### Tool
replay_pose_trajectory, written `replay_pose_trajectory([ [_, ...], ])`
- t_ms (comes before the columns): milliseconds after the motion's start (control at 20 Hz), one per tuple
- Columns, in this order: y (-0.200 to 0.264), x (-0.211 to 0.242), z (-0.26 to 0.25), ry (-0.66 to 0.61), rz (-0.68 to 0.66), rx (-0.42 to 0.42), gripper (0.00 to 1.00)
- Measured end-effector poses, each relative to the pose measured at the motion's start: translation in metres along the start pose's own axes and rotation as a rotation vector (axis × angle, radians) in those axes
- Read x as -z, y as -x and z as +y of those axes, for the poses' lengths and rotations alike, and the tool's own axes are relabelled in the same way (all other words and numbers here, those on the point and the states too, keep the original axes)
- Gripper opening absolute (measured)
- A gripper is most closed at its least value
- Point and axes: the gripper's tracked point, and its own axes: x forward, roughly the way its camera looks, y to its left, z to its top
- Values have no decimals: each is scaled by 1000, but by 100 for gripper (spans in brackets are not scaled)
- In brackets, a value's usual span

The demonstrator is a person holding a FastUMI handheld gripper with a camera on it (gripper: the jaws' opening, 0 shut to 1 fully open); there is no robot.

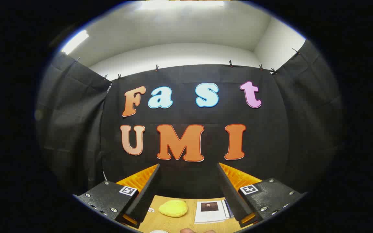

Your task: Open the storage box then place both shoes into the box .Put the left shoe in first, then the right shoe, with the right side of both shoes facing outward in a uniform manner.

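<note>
Tool (188, 181) is raised and level, looking at the booth's black cloth wall (189, 181) rather than down at the work. Its two fingers (144, 194) stand wide apart with nothing between them; each body carries a small square marker (129, 190) on top. Below and between the fingers lies a strip of wooden tabletop (186, 221). On it, a yellow lemon-like object (173, 208) lies nearer the left finger, not touching it. Just beside it, towards the right finger, a booklet (211, 211) lies flat with a small dark picture on its cover; its far corner passes behind the right finger. A small round sticker (151, 210) lies on the wood next to the left finger. At the near rim of the tabletop, a white rounded object (158, 231) and what may be fingertips of a hand (196, 230) are cut off, too little to identify. Storage box and shoes: location cannot be told from this view. Above the cloth, white wall and ceiling (186, 35) with a light strip (74, 42).
</note>
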Motion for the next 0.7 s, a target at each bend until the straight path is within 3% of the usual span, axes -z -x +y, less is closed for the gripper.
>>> replay_pose_trajectory([
  [700, -1, -2, 24, -31, -2, -49, 99],
])
